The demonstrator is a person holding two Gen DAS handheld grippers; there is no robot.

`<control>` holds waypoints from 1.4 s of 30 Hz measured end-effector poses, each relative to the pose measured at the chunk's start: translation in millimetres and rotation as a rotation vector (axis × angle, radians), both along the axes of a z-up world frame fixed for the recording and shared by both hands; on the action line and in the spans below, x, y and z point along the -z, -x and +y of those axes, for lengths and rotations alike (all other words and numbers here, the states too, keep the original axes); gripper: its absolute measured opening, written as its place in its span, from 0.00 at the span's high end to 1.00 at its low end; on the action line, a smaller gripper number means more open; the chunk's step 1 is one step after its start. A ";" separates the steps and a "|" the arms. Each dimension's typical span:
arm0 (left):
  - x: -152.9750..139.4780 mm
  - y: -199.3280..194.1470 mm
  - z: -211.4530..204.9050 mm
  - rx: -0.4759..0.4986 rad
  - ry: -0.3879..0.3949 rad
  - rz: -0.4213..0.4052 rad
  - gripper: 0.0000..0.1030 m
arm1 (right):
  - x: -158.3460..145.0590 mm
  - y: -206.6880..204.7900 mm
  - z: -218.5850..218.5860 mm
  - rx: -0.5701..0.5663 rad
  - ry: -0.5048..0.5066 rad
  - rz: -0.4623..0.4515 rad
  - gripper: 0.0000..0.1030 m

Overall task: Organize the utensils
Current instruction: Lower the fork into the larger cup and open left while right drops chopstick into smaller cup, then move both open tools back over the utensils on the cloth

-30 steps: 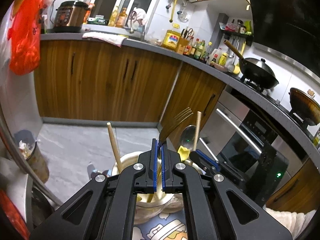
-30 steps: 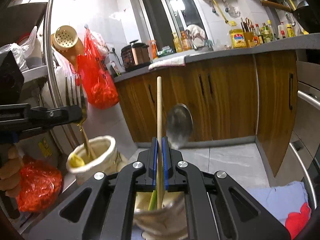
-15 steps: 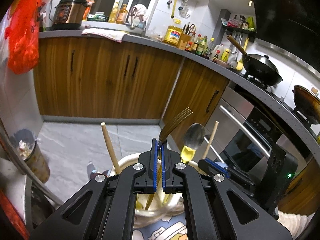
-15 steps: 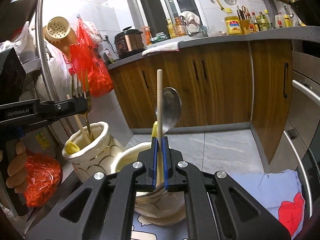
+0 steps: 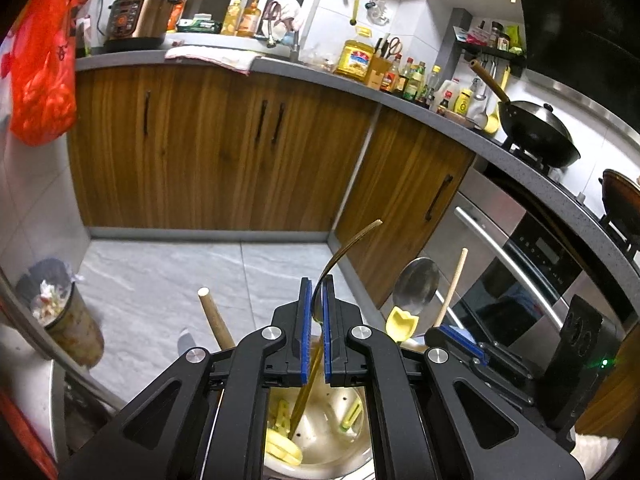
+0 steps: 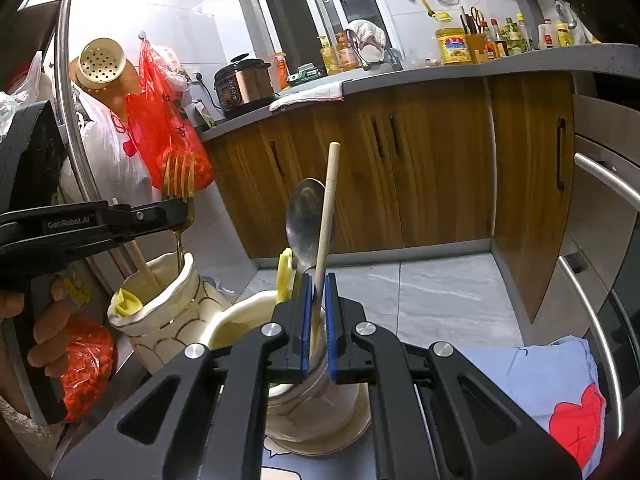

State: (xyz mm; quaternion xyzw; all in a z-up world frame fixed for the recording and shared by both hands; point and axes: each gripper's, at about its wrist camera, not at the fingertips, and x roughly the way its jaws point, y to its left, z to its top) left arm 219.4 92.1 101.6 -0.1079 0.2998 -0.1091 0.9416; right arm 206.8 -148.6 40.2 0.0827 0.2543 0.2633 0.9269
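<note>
Left gripper (image 5: 317, 308) has its blue pads pinched on the neck of a gold metal fork (image 5: 347, 248). Tines stick up and forward past the jaws, handle runs down into the cream ceramic holder with gold line pattern (image 6: 176, 304) directly below. From the right wrist view that same gripper (image 6: 182, 210) comes in level from the left edge, a person's hand (image 6: 36, 320) wrapped round its black grip. Fork tines (image 6: 179, 176) stand upright above the pads; handle tip is inside the holder mouth. Same holder also carries a pale wooden chopstick (image 6: 138, 254) leaning left and a yellow plastic piece (image 6: 126, 306) at the rim.

Right gripper (image 6: 316, 312) jaws nearly together, a pale wooden stick (image 6: 326, 224) between the blue pads. Jaws have just been easing apart slightly. Can't tell if the pads are still pressing on the stick. Its lower end goes into a second cream ceramic holder (image 6: 240, 316) right under the gripper. That one also holds a silver metal spoon (image 6: 305, 224), bowl up, just beside the stick, and a yellow plastic utensil (image 6: 285, 276) to the left of the spoon.

Two holders stand just beside each other. Second one sits on a printed mat; light blue cloth with a red patch (image 6: 560, 396) lies to its right.
</note>
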 end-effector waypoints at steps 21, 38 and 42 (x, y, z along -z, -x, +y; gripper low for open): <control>-21.3 64.9 -7.4 -0.027 -0.036 -0.057 0.33 | -39.5 42.2 -23.9 -0.017 0.000 -0.013 0.31; 52.3 146.8 -51.8 -0.053 -0.168 0.073 0.06 | -10.3 114.1 -92.2 0.058 0.178 0.083 0.05; 89.4 150.0 -71.6 -0.026 -0.159 0.184 0.06 | 21.1 119.5 -103.2 0.075 0.227 0.169 0.05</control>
